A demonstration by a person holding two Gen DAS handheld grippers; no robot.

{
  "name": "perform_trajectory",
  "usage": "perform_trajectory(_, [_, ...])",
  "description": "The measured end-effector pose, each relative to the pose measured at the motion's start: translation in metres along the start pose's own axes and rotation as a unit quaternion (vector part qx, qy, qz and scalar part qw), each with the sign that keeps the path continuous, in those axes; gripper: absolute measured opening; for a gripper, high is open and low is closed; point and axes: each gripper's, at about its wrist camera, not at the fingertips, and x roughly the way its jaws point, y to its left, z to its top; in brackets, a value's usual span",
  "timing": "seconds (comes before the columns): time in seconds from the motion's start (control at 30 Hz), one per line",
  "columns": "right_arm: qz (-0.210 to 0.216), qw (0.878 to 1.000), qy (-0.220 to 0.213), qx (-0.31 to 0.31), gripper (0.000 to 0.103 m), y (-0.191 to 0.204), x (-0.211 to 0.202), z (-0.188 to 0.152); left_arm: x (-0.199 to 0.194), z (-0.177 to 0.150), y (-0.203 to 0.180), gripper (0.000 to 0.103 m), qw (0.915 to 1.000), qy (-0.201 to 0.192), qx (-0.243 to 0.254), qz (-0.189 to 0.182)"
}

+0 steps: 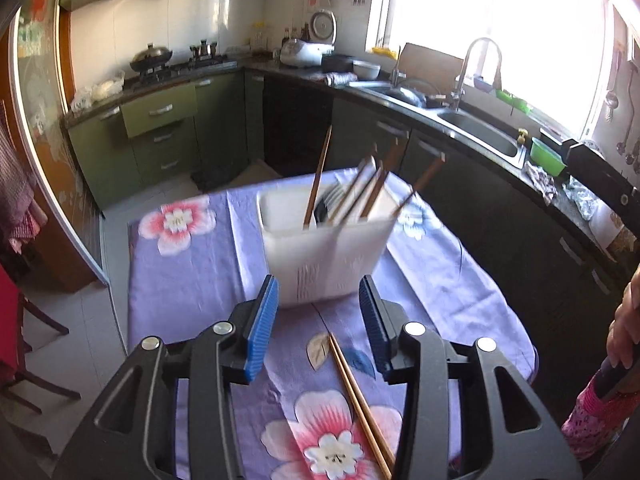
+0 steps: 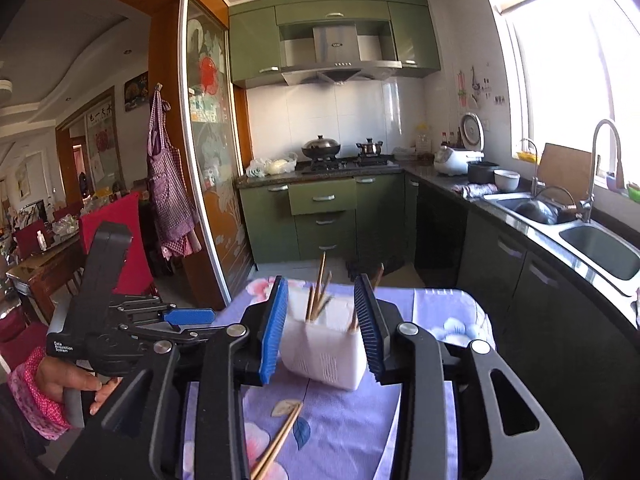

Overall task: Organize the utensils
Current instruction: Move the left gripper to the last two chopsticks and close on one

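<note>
A white utensil holder (image 1: 324, 244) stands on the purple floral tablecloth (image 1: 188, 280), with several wooden chopsticks (image 1: 318, 176) leaning in it. A loose pair of chopsticks (image 1: 360, 404) lies on the cloth between my left fingers. My left gripper (image 1: 319, 308) is open and empty, just short of the holder. In the right wrist view the holder (image 2: 324, 350) sits between the tips of my open, empty right gripper (image 2: 322, 320), and the loose pair (image 2: 276, 444) lies below. The left gripper (image 2: 188, 316) shows at the left.
Dark counter with a sink (image 1: 484, 132) and tap runs along the right. Green cabinets and a stove (image 2: 344, 160) stand at the back. A red chair (image 2: 124, 240) and a glass sliding door (image 2: 212, 184) are on the left. The table's right edge (image 1: 516, 320) is close.
</note>
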Motion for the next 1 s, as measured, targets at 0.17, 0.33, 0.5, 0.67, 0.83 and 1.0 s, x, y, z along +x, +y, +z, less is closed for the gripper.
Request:
perform_trajectory(0.17, [-0.027, 0.997, 0.059, 0.040, 0.035, -0.015, -0.004, -0.081, 0.049, -0.057, -0.005, 0.031, 0.9965, 0.080, -0.025, -0.005])
perform_trajectory(0.33, [-0.026, 0.991, 0.079, 0.106, 0.035, -0.044, -0.014, -0.128, 0.083, -0.087, -0.010, 0.027, 0.9927, 0.109, -0.049, 0.011])
perform_trajectory(0.5, [-0.030, 0.987, 0.079, 0.137, 0.035, -0.065, -0.027, -0.148, 0.108, -0.094, -0.014, 0.024, 0.9895, 0.129, -0.058, 0.029])
perform_trajectory(0.67, [-0.030, 0.985, 0.073, 0.153, 0.035, -0.079, -0.030, -0.145, 0.123, -0.098, -0.014, 0.021, 0.9864, 0.147, -0.057, 0.046])
perform_trajectory(0.83, [-0.016, 0.983, 0.076, 0.164, 0.035, -0.083, -0.025, -0.145, 0.129, -0.098, -0.013, 0.021, 0.9846, 0.156, -0.058, 0.053])
perform_trajectory(1.0, [-0.013, 0.982, 0.082, 0.168, 0.035, -0.085, -0.019, -0.146, 0.131, -0.099, -0.016, 0.020, 0.9844, 0.160, -0.063, 0.037])
